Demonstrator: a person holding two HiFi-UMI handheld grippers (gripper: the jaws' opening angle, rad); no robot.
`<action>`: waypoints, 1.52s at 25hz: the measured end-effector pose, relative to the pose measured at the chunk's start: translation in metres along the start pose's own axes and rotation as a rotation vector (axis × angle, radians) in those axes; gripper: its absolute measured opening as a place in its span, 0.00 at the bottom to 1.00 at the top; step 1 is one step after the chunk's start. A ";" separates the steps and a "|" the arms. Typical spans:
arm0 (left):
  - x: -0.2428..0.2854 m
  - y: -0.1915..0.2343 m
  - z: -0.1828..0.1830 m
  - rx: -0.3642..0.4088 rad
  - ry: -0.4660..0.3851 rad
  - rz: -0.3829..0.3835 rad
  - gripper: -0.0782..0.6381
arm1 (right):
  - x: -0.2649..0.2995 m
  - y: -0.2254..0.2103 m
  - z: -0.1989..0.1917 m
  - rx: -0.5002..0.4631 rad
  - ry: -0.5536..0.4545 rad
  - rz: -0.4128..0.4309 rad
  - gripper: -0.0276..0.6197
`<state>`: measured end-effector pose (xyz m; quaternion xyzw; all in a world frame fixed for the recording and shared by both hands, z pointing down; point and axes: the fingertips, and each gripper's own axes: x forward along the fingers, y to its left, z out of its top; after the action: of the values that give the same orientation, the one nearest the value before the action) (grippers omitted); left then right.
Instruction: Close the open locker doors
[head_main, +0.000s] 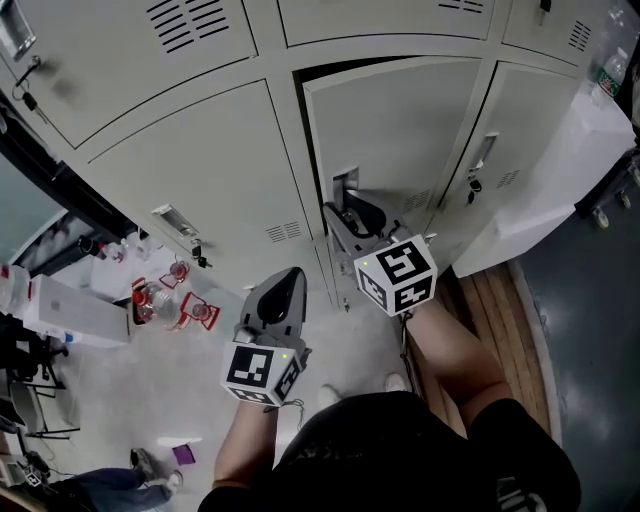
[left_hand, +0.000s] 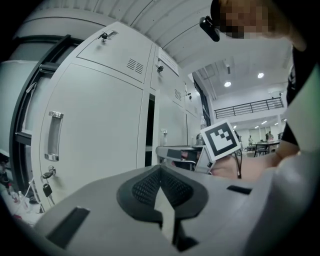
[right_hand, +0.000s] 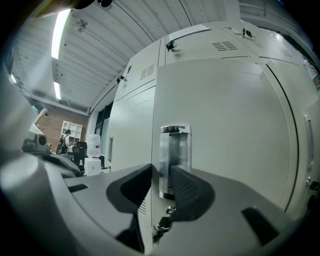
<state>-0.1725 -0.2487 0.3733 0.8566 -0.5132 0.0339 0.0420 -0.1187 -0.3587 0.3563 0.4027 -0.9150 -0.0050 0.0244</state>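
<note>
Right hand-held gripper (head_main: 345, 215) is level at the free left edge of the open locker door (head_main: 400, 130). Its jaws stand apart, with that edge and the recessed chrome handle (right_hand: 175, 155) showing in the gap between them. Whether the pads press on the door cannot be told. The door is ajar in the middle of the lower row, with a dark gap (head_main: 330, 70) along its top.

Left hand-held gripper (head_main: 290, 275) has its jaws together and holds nothing. It sits low and to the left of the right one, in front of the neighbouring left locker door (head_main: 190, 170). That door is shut, and keys (head_main: 200, 258) hang below its handle (head_main: 175, 220). The right locker door (head_main: 510, 140) is also shut, with keys (head_main: 470, 190) in its lock.

On the floor to the left stand bottles with red caps (head_main: 160, 300) beside a white box (head_main: 70, 310), well apart from the open door. A purple scrap (head_main: 184, 454) lies nearer the person. Wooden boards (head_main: 500, 300) run along the floor to the right, under a white cabinet on casters (head_main: 560, 190) just beside the right locker.
</note>
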 end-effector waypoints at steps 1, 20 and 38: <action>0.000 0.002 0.000 -0.001 0.000 0.005 0.12 | 0.004 0.000 0.000 -0.008 0.001 0.003 0.22; 0.011 0.023 -0.004 -0.016 0.010 0.066 0.12 | 0.039 -0.020 -0.004 0.005 0.000 0.034 0.17; 0.022 -0.003 0.002 -0.022 0.006 0.108 0.12 | 0.013 -0.040 -0.007 -0.017 -0.010 0.065 0.18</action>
<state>-0.1589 -0.2669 0.3732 0.8269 -0.5591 0.0329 0.0510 -0.0980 -0.3953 0.3626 0.3726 -0.9276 -0.0141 0.0233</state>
